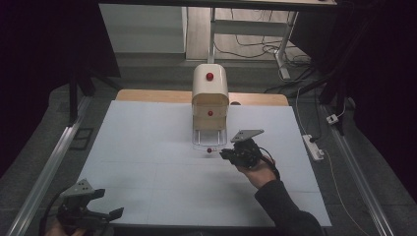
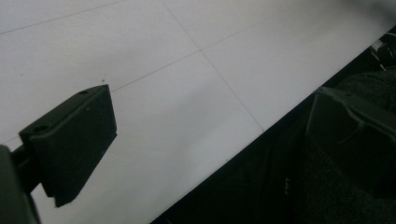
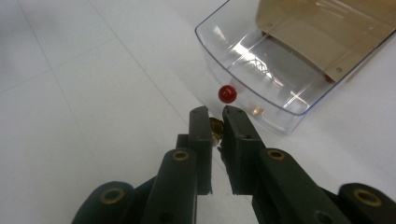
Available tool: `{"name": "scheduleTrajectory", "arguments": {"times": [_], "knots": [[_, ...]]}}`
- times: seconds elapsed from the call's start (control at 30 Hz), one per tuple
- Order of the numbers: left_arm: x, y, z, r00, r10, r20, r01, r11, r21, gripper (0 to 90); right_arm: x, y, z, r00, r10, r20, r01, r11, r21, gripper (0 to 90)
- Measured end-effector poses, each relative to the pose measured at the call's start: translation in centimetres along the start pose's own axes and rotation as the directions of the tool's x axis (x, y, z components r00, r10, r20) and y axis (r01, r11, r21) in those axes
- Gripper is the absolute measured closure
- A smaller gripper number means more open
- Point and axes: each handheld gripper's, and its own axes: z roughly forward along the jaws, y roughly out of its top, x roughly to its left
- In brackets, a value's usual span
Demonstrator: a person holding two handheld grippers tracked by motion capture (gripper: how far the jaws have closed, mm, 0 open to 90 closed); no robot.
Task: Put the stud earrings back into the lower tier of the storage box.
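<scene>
Cabinet (image 1: 210,93): ahead of the right tongs, clear drawer (image 3: 261,70) pulled out, red knob (image 3: 227,94) facing them.
Left tongs (image 1: 101,204): spread, empty.
Right tongs (image 3: 215,122): pinching a small brass piece (image 3: 215,127).
Brass piece: likely light, stiff, slippery; hold it mid-body.

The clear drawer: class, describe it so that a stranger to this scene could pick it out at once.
Find the cream cabinet at the far middle of the white table. The clear drawer juts from its base toward the right gripper. Unlike the closed cream fronts above, it is pulled out and see-through.
</scene>
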Motion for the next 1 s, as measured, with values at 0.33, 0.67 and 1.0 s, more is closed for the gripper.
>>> {"name": "scheduleTrajectory", "arguments": {"times": [0.33, 0.67, 1.0], "knots": [[0.0, 0.0, 0.0, 1.0000, 0.000, -0.003, 0.000, 1.0000, 0.004, 1.2, -0.8, 0.7, 0.7, 0.9998, 0.010, 0.016, -0.010, 1.000, -0.009, 82.0], [0.0, 0.0, 0.0, 1.0000, -0.001, -0.003, 0.001, 1.0000, 0.004, 1.2, -1.6, 1.9, 2.4, 0.9993, 0.018, 0.031, -0.018, 1.000, -0.018, 81.9], [0.0, 0.0, 0.0, 1.0000, -0.002, -0.004, 0.002, 1.0000, 0.005, 1.3, -2.2, 2.9, 4.5, 0.9982, 0.020, 0.057, -0.020, 1.000, -0.006, 81.8]]}}
